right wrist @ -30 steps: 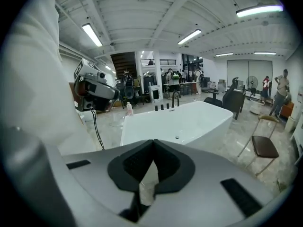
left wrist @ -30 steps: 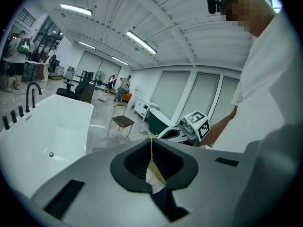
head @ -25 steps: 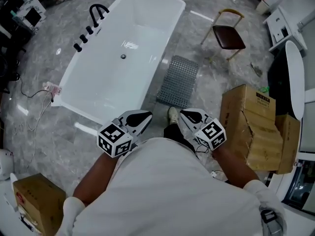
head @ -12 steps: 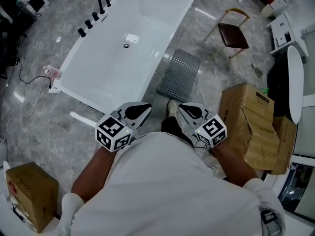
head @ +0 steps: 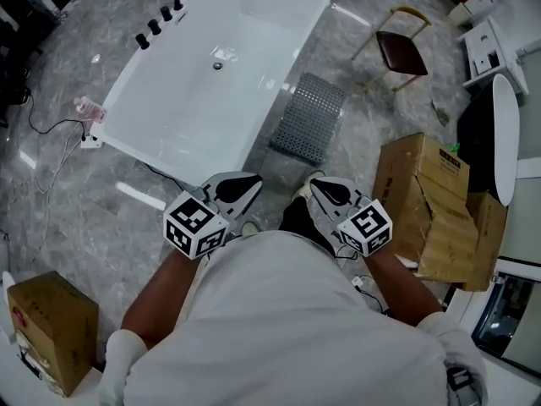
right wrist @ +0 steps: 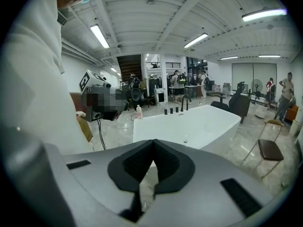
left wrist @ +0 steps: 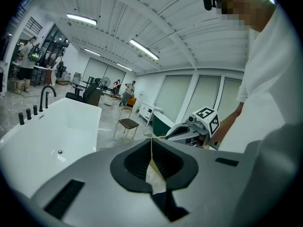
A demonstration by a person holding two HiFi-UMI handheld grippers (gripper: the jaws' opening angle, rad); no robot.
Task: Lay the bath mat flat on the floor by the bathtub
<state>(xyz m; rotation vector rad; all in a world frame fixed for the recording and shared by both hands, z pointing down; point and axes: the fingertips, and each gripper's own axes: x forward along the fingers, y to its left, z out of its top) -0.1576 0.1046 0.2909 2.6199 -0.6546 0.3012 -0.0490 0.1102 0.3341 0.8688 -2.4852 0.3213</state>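
Bath mat lies flat on the floor right beside the bathtub, 12 o'clock from the person, so the job looks done. That's probably why the left gripper and right gripper hang close in, jaws pressed together on nothing. The label on the cardboard box at 3 o'clock is too small to read.

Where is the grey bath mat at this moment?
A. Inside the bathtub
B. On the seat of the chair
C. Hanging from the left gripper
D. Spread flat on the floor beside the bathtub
D: the head view shows the bath mat spread flat on the floor, alongside the long side of the bathtub.
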